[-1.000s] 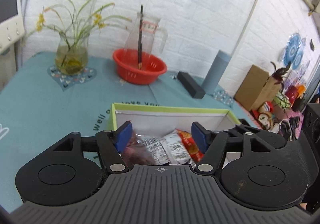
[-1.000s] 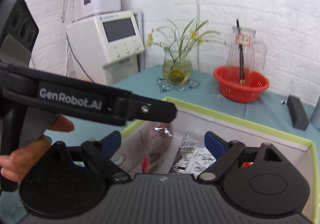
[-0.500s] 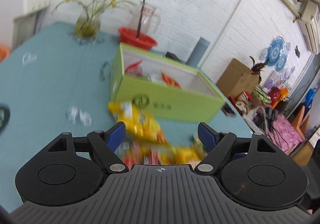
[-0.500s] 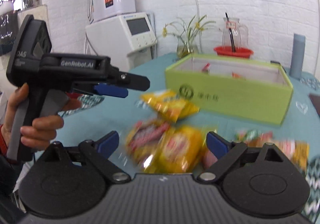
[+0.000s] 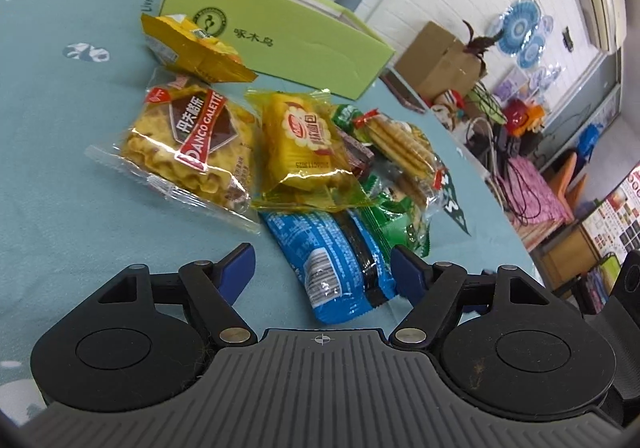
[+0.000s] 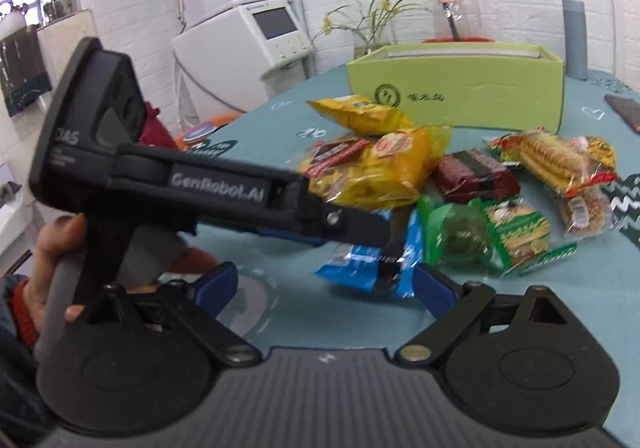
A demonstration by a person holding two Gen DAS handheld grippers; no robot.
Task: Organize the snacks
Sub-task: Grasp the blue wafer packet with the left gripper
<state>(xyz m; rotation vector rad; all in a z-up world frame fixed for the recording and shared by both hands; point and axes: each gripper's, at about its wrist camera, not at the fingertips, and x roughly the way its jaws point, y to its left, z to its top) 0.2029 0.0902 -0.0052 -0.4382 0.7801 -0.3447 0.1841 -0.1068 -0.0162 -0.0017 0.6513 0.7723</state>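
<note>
The left gripper (image 5: 322, 268) has its jaws apart, having just closed in a little, with the near end of the blue packet (image 5: 332, 260) lying between them; the pads do not press on it yet. The right gripper (image 6: 326, 284) also stands wide open and empty, low over the teal tablecloth (image 5: 60, 127) on the near side of the same blue packet.

Beyond the blue packet sits the heap: a yellow biscuit pack (image 5: 310, 145) lies over its far end, a clear galette pack (image 5: 188, 139) is just to the left, green packets (image 5: 396, 215) and a cracker sleeve (image 5: 404, 147) to the right. A yellow pouch (image 5: 192, 43) lies close in front of the green box (image 5: 272, 27), which waits at the back, well apart from both grippers.

The step in hand looks like picking up the blue packet. To do it well, center the pads across its narrow width, close gently (film wrappers slip and crush), then draw it toward the near side so the yellow pack slides off rather than being dragged along.
</note>
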